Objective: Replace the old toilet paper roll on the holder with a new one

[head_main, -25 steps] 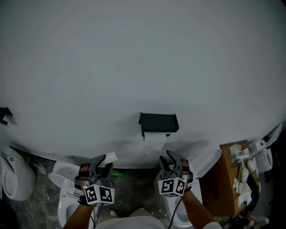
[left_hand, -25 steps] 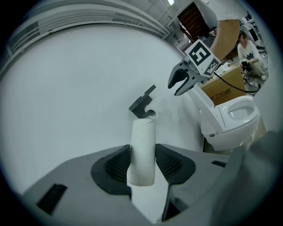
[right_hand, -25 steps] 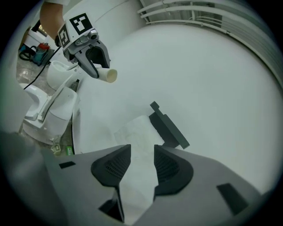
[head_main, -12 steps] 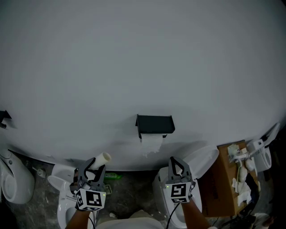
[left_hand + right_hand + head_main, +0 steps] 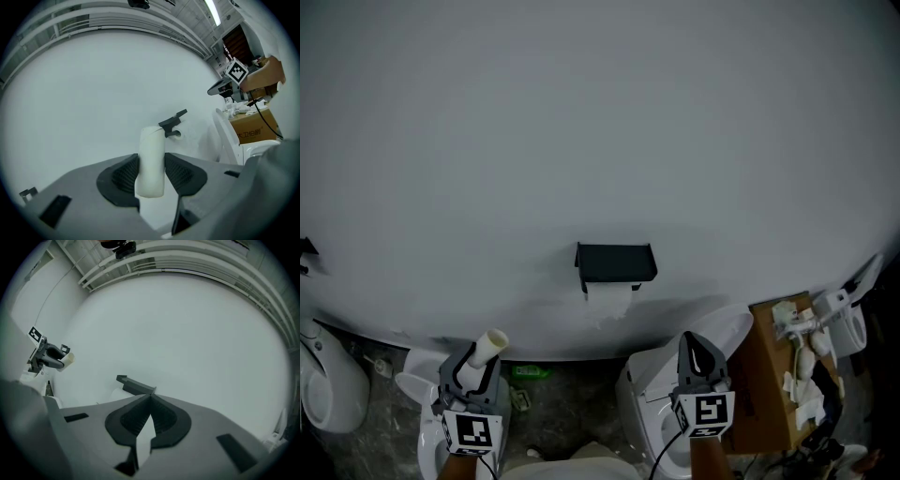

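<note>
Left gripper (image 5: pixel 476 364): your two fingers are part way apart and they pinch a pale tube.
Pale tube (image 5: pixel 151 159): it stands up between the two dark pads (image 5: pixel 123 176). One pad presses on its left side and one on its right side.
Tube ends: the bottom end sits down between the pads. The top end sticks out well past your fingertips. In the head view that top end looks hollow.
Right gripper (image 5: pixel 149 401): your two fingers are pressed tight together. Nothing is between them.
Holder (image 5: pixel 616 262): it is black and sits on the white wall (image 5: pixel 581 112). In the head view it is higher up than both grippers and between them.
Paper roll (image 5: pixel 607 302): it is white and hangs just under the holder. A bit of paper hangs loose from it.
Tube and holder: they are well apart. The tube touches only your left pads.
Left and right grippers: they are well apart, one on each side of the holder. Both sit low in the head view.
Down low: a white toilet (image 5: pixel 652 398) is under your right gripper. A brown box (image 5: pixel 769 375) stands just to its right.
</note>
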The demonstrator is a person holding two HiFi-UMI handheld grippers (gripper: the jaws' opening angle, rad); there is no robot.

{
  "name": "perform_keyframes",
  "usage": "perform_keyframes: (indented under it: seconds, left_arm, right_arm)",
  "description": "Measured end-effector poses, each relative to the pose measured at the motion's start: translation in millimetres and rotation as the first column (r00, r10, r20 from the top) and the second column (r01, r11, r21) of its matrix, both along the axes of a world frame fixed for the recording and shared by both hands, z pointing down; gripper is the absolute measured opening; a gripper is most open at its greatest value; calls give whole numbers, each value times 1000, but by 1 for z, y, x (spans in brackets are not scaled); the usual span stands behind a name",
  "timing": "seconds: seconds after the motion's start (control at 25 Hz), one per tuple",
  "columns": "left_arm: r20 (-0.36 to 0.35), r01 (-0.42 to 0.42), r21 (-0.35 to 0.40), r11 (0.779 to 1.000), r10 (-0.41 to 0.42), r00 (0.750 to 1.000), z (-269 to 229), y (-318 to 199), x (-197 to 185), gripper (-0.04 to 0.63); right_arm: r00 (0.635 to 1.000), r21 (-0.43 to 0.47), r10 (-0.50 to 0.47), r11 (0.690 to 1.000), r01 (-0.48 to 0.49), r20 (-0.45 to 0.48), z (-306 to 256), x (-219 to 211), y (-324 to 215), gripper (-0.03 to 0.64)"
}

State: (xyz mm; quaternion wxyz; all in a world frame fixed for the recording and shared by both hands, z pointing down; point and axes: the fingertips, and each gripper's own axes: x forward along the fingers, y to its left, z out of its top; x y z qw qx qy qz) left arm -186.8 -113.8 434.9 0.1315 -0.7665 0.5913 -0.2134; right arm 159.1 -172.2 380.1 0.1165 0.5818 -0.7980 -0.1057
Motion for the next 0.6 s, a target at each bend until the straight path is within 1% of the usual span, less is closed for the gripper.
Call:
perform_keyframes:
  seconds: [0.16, 0.24, 0.36, 0.6]
  left_arm:
    - [-3, 0, 24, 1000, 0, 1000, 3, 6, -3, 179]
    - [-2, 16, 16, 1000, -16, 1000, 1, 10, -5, 179]
    - [35, 22, 34, 999, -23, 999, -13, 12, -4, 179]
    - [39, 5, 47, 999, -6, 999, -17, 16, 6, 179]
  right_arm:
    - [998, -2, 29, 1000, -28, 51, -5, 13, 14, 0]
    - [994, -11, 57, 998, -56, 94, -2, 20, 23, -2]
    - [983, -41, 101, 995, -95, 154, 8, 32, 37, -2]
    - [982, -65, 110, 993, -100, 156, 15, 40, 45, -1]
